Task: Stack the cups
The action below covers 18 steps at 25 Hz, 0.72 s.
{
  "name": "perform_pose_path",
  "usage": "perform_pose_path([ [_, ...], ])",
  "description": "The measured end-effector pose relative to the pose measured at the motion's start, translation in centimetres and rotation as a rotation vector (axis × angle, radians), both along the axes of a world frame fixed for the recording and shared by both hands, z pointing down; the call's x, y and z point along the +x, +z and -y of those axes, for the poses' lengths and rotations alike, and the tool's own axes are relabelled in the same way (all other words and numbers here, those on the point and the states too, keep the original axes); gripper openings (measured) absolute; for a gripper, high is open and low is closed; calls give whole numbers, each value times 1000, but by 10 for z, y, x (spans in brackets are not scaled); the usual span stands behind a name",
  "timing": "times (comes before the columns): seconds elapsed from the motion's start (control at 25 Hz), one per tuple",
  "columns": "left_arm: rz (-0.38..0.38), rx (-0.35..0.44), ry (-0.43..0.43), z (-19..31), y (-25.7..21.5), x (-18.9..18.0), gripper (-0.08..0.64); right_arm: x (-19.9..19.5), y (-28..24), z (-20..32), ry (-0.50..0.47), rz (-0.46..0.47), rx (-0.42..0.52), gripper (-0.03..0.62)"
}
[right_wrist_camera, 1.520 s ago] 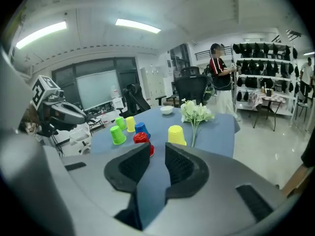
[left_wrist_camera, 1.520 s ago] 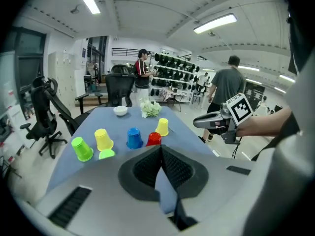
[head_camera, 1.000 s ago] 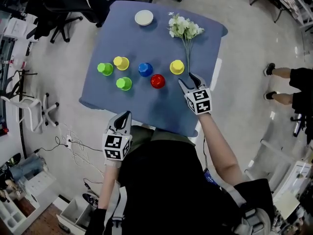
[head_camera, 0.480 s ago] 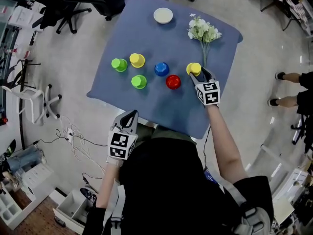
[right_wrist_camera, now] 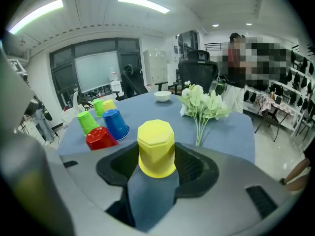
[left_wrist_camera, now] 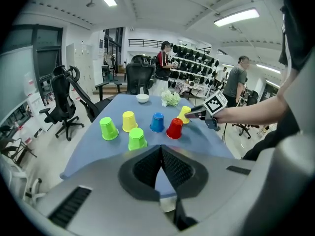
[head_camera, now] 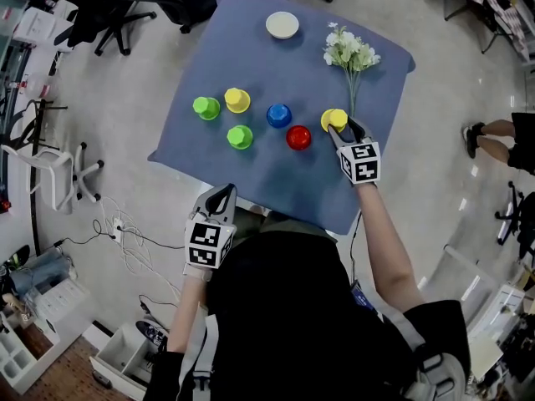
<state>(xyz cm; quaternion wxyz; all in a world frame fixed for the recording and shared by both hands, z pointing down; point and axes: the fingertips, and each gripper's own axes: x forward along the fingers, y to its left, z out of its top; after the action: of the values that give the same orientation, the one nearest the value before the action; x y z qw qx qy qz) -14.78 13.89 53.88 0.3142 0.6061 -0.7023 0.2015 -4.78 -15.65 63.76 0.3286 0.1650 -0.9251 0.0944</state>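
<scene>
Six upturned cups stand on the blue tablecloth (head_camera: 276, 178): a yellow cup (head_camera: 334, 119) at the right, then red (head_camera: 298, 137), blue (head_camera: 278, 115), green (head_camera: 240, 136), a second yellow (head_camera: 237, 100) and a second green (head_camera: 206, 107). My right gripper (head_camera: 344, 128) is open with its jaws on either side of the right yellow cup (right_wrist_camera: 156, 148), which stands on the cloth. The jaws have just been closing a little. My left gripper (head_camera: 224, 195) is shut and empty, off the table's near edge, pointing at the cups (left_wrist_camera: 161, 149).
A white bowl (head_camera: 282, 25) sits at the table's far side and a bunch of white flowers (head_camera: 351, 53) lies just beyond the right yellow cup. Office chairs stand past the table. People stand in the background of the gripper views.
My right gripper has moved forward from short of the yellow cup until its jaws flank it. The left gripper has stayed shut near the table's front edge.
</scene>
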Motion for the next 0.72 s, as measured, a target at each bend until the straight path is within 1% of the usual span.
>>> perform_pose_path([
  [0.16, -12, 11, 7, 4, 0, 7, 11, 10, -5, -18, -24, -6, -2, 236],
  [0.4, -27, 17, 9, 4, 3, 14, 11, 21, 4, -49, -54, -26, -28, 235],
  [0.6, -25, 21, 11, 4, 2, 17, 11, 27, 15, -69, -75, -44, -51, 236],
  [0.72, -23, 21, 9, 3, 1, 17, 11, 27, 19, -75, -89, -49, -46, 236],
])
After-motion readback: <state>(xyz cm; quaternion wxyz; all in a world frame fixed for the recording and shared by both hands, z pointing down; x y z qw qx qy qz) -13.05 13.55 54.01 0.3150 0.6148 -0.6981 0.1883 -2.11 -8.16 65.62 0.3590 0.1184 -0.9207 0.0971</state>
